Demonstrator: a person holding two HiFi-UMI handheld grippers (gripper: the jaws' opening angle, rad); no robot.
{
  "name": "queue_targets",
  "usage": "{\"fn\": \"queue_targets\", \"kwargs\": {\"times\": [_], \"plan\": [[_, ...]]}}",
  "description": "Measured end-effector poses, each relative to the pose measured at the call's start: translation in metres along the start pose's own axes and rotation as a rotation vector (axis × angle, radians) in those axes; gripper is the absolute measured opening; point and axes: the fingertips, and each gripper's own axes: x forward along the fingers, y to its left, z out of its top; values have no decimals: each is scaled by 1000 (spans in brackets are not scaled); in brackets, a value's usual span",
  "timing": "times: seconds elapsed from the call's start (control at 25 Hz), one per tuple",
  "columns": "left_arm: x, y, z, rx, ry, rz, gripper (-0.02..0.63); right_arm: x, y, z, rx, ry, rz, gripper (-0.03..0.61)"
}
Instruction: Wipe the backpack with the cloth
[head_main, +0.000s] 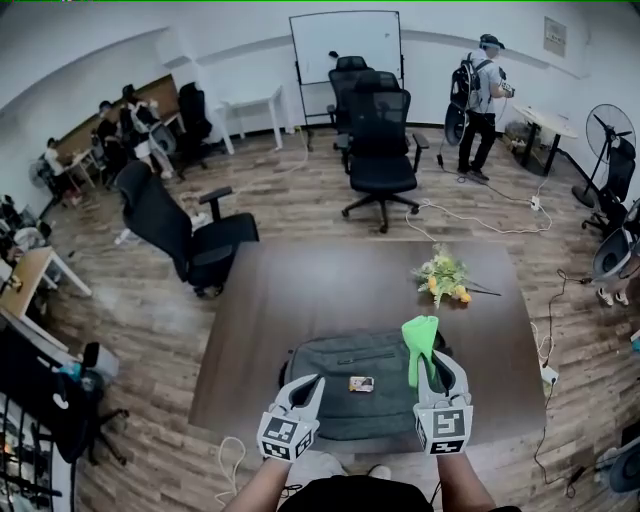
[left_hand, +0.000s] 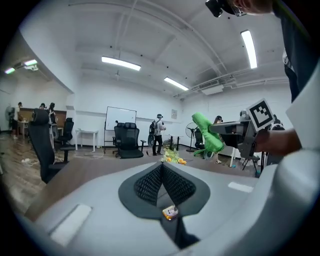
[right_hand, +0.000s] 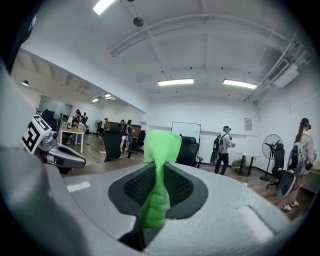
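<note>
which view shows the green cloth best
The right gripper view: the green cloth fills the centre, pinched in the right tool. The head view shows it small, over the backpack; the left gripper view shows it sideways, farther off.

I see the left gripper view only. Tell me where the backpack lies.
Observer: In the head view, the grey backpack lies flat at the near edge of the brown table, beneath the left gripper and the right gripper.
Operator: Report the right gripper's hold on the cloth.
Observer: In the right gripper view, its jaws are shut on the green cloth, which sticks up past their tips.
</note>
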Motion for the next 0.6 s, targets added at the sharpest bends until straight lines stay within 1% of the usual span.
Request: {"fn": "queue_targets", "kwargs": {"times": [0.16, 0.24, 0.32, 0.44, 0.6], "plan": [[0, 0, 33, 83, -56, 7, 18, 0, 5, 27, -23, -64, 11, 52], [0, -3, 41, 132, -70, 12, 18, 0, 7, 32, -34, -77, 14, 51], [-1, -9, 47, 163, -80, 9, 18, 1, 7, 33, -31, -81, 15, 51], [-1, -12, 51, 171, -100, -1, 18, 2, 9, 34, -25, -81, 20, 51], [-2, -13, 57, 159, -101, -3, 18, 4, 13, 33, -23, -80, 30, 51]]}}
